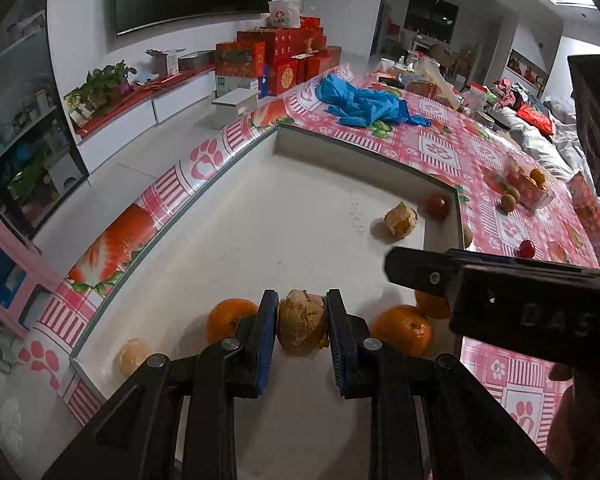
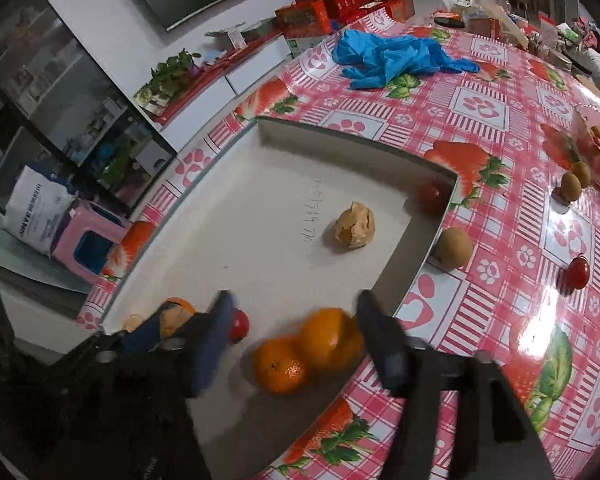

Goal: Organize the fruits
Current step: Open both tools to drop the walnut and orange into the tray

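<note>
Left gripper (image 1: 302, 320) is clamped on a husked brown fruit (image 1: 302, 326) — blue pads (image 1: 266, 340) press it from both sides, low over the near end of the white tray (image 1: 260, 208). Can't tell if the fruit touches the tray floor or hangs just above it.

Right gripper (image 2: 292, 316) is spread wide, holding nothing, motion-blurred. Between and just ahead of its fingers sit two oranges (image 2: 304, 348), touching each other, hard against the tray's right wall. A small red fruit (image 2: 239, 323) lies just beside its left finger.

Key relation: the oranges lie straight ahead of the right gripper, so that hand is nearer to them; the pair's long axis runs left-near to right-far, roughly along the jaw opening, so closing now would likely squeeze both rather than one. The left hand is busy.

Other tray fruit: a third orange (image 1: 230, 318) and a pale peeled-looking one (image 1: 134, 356) at near left, a second husked fruit (image 2: 355, 225) mid-right, a red one (image 2: 431, 196) in the far right corner. Outside on the tablecloth (image 2: 500, 240): a kiwi (image 2: 454, 249) touching the wall's outer side, a red fruit (image 2: 577, 273), two more kiwis (image 2: 576, 182) near a clear container (image 1: 534, 188) at far right.

Room — tray centre and far left are bare, good for setting down. Right wall crowds the oranges; blue gloves (image 2: 392, 58) are well apart.
</note>
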Available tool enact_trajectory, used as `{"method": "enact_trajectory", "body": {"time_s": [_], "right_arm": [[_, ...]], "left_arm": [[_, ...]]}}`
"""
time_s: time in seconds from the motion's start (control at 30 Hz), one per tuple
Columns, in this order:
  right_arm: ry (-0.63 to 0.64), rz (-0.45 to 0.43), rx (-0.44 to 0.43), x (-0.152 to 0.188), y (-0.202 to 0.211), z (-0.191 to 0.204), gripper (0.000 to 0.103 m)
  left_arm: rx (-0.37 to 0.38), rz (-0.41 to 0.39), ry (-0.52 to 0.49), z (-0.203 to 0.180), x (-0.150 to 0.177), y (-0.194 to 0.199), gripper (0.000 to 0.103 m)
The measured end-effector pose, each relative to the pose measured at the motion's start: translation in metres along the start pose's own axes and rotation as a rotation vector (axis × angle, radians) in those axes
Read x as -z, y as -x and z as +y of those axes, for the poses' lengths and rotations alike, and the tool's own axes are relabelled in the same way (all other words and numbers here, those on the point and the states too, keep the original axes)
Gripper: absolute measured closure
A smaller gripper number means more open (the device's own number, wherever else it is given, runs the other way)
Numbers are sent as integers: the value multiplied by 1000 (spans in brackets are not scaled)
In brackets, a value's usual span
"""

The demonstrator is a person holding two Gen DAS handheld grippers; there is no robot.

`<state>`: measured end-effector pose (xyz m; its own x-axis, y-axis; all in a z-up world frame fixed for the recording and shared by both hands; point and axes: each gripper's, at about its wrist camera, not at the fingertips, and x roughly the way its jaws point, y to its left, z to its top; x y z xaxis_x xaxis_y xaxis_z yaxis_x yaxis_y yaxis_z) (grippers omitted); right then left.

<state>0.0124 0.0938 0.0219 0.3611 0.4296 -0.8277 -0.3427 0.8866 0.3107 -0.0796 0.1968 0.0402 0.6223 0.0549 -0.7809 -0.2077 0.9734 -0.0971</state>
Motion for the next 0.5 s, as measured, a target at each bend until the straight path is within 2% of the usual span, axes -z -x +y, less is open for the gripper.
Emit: {"method": "enact_trajectory", "body": {"time_s": [0.07, 0.1, 0.13, 0.17, 0.2, 0.27, 0.4, 0.5], "right_arm": [[4, -6, -5, -1, 5, 1, 29], [4, -6, -13, -1, 7, 0, 26], [1, -4, -17, -2, 10, -1, 24], [-4, -3, -20, -3, 13, -2, 24], [-13, -9, -26, -3, 19, -5, 24], [-29, -18, -37, -5, 27, -10, 23], [-80, -24, -82, -6, 51, -25, 20], [-108, -38, -117, -2, 73, -38, 14]], "left_arm": [[-12, 4, -6, -2, 0, 1, 77], [-17, 7, -9, -3, 0, 2, 67], [-22, 8, -10, -4, 1, 3, 53], [-23, -3, -3, -5, -1, 7, 24], [-29, -21, 7, -5, -1, 11, 15], [-28, -63, 12, -8, -6, 24, 15], [-11, -37, -22, -19, -19, 36, 15], [43, -10, -49, -28, -23, 51, 15]]}}
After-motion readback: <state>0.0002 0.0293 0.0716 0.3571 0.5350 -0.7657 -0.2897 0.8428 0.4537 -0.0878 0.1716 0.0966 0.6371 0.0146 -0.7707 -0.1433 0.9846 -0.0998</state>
